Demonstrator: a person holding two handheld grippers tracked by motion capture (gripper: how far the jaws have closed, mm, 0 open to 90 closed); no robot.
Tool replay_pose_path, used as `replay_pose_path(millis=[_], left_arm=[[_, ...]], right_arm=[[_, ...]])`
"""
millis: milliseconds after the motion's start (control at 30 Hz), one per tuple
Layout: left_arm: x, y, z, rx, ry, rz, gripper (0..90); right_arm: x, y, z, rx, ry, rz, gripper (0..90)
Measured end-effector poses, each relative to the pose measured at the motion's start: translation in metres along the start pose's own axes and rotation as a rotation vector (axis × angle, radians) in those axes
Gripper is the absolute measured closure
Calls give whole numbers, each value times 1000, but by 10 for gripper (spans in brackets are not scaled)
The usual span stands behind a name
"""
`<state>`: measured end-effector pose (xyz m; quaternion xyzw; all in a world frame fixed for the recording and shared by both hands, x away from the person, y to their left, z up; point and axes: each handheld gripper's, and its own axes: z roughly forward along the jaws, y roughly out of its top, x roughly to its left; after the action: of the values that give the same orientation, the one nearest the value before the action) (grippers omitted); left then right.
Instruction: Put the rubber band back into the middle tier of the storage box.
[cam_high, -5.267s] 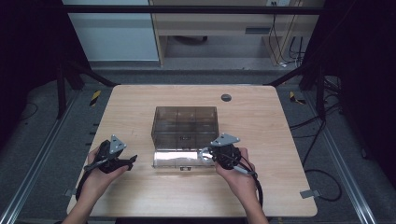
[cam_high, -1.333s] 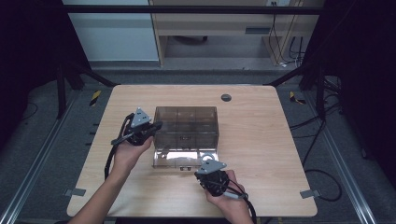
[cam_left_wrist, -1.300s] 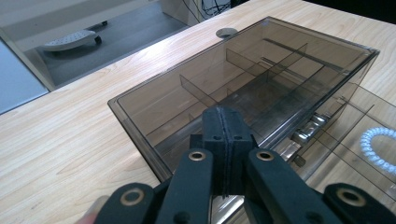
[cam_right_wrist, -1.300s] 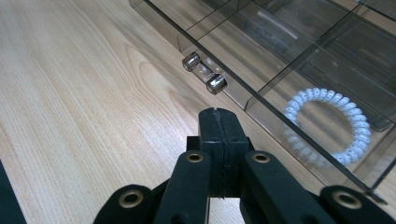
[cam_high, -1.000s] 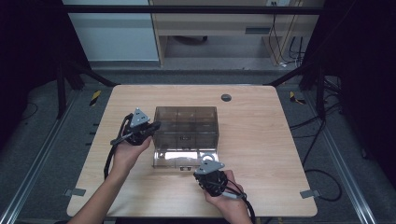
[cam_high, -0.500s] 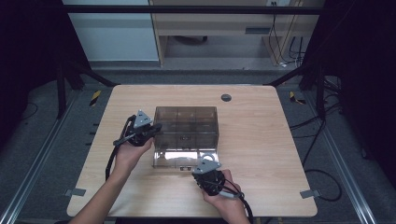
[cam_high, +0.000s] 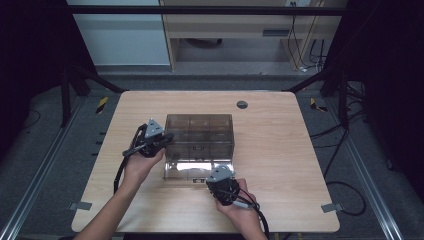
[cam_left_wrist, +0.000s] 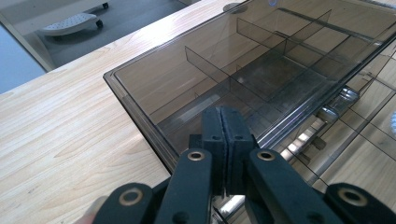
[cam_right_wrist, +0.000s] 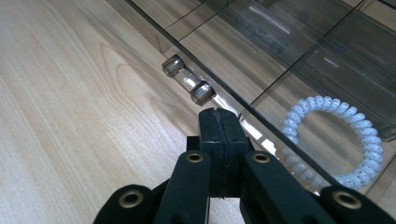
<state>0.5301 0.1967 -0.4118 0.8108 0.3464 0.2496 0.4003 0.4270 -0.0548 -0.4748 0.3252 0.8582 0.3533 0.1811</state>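
Since the earliest frame, both grippers have shifted: the left one went from the box's lower left corner up to its left wall, and the right one dropped from the drawer's right end to just below its front edge; over the last second neither has really moved.

At the centre of the high view sits the table (cam_high: 280, 150), and on it a smoky clear box (cam_high: 200, 132) with divided compartments on top. Its drawer (cam_high: 192, 170) is pulled out toward the bottom of the frame.

Left of the box, the left gripper (cam_high: 167, 138) has its jaws pressed together, tips at the box's upper left edge. Lower centre, the right gripper (cam_high: 214, 175) is likewise closed on nothing, tips by the drawer handle (cam_right_wrist: 189, 84).

A white coiled ring (cam_right_wrist: 334, 140) lies inside the drawer, at the right of the right gripper view.
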Motion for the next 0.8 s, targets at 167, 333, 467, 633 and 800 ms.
replay_pose_path(millis=[167, 333, 467, 633, 800], left_arm=[[-2, 0, 1, -2, 7, 10, 889], [-2, 0, 1, -1, 9, 14, 890], [-3, 0, 1, -1, 11, 15, 892], [-3, 0, 1, 3, 13, 25, 893], [-3, 0, 1, 3, 12, 27, 893]], right_arm=[[-2, 1, 2, 2, -2, 6, 900], [-3, 1, 4, 7, -3, 0, 900], [-2, 2, 6, 8, 3, -5, 900], [-2, 5, 5, -11, 5, -8, 900], [-4, 7, 4, -22, 7, -4, 900]])
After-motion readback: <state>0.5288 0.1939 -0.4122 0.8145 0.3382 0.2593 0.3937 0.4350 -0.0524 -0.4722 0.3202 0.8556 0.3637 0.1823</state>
